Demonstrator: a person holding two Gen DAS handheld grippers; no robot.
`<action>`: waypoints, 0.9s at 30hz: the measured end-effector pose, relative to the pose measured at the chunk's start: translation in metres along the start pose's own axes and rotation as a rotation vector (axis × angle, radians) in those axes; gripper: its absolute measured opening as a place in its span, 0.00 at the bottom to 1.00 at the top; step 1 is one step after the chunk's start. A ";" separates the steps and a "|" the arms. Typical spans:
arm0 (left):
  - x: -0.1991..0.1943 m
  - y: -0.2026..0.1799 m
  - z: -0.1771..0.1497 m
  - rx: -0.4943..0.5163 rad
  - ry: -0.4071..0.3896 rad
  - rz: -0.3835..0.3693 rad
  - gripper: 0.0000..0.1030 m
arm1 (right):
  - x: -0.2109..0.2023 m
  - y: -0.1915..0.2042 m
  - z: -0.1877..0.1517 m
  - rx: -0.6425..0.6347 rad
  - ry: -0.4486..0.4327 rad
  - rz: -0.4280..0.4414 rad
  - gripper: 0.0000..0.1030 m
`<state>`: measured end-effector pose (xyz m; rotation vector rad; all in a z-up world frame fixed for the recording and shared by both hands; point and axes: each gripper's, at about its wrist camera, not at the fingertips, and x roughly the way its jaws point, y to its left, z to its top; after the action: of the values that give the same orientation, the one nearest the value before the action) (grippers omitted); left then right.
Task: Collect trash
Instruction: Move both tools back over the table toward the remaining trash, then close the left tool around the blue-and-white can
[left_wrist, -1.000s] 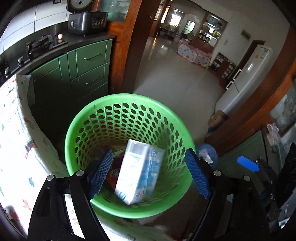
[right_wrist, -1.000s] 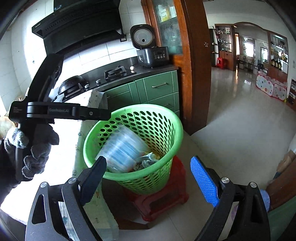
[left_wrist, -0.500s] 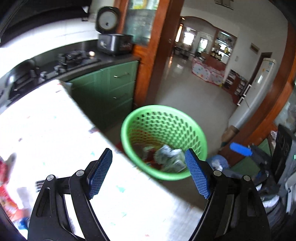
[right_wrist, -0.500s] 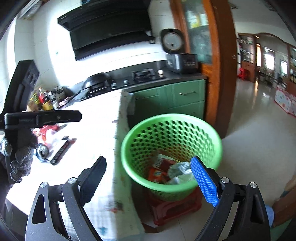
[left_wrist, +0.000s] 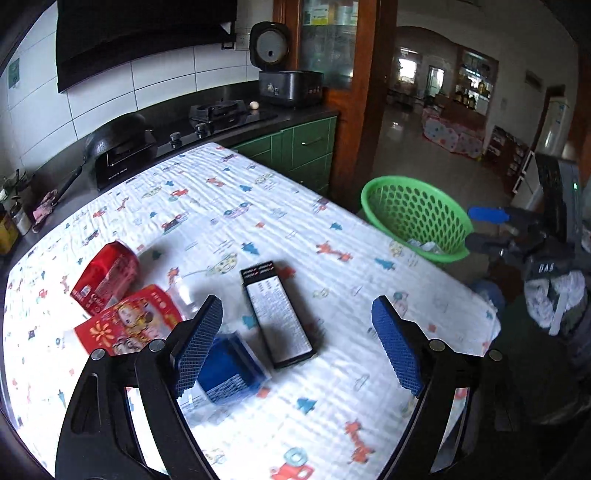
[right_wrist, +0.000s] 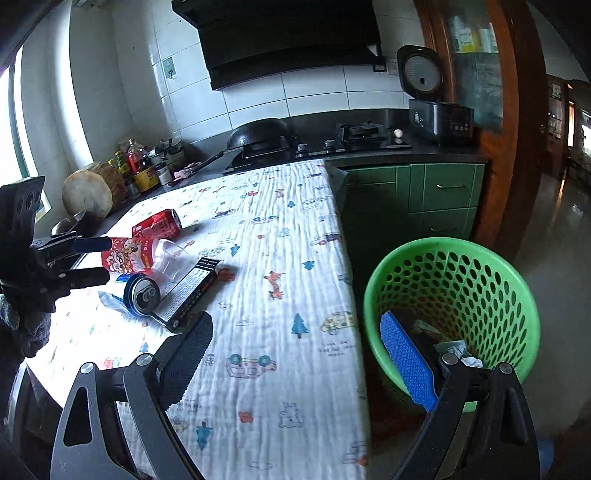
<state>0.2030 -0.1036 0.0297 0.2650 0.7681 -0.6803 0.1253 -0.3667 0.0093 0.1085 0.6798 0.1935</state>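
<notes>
On the cartoon-print tablecloth lie a red can, a red snack packet, a clear plastic cup, a long black box and a blue can. My left gripper hovers over the black box and blue can; its jaws are opening and grip nothing. The green basket stands past the table's right edge, with my right gripper beside it. In the right wrist view my right gripper is open and empty between table edge and basket; crumpled trash lies inside.
A dark counter runs behind the table with a wok, gas hob, rice cooker and bottles. Green cabinets and a wooden door frame stand beyond the basket. The left gripper shows at the left.
A white carton dropped from the left gripper into the basket. Both views then swung left from the basket to the table, and the table trash came into sight.
</notes>
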 end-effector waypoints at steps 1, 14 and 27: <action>0.000 0.005 -0.006 0.022 0.010 0.003 0.82 | 0.003 0.006 0.002 -0.009 0.004 0.004 0.87; 0.029 0.029 -0.051 0.224 0.132 0.035 0.87 | 0.045 0.043 0.010 -0.056 0.070 0.027 0.87; 0.038 0.028 -0.059 0.349 0.170 0.084 0.87 | 0.058 0.057 0.011 -0.076 0.085 0.048 0.87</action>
<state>0.2083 -0.0734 -0.0390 0.6764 0.7923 -0.7163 0.1685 -0.2986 -0.0087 0.0440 0.7538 0.2711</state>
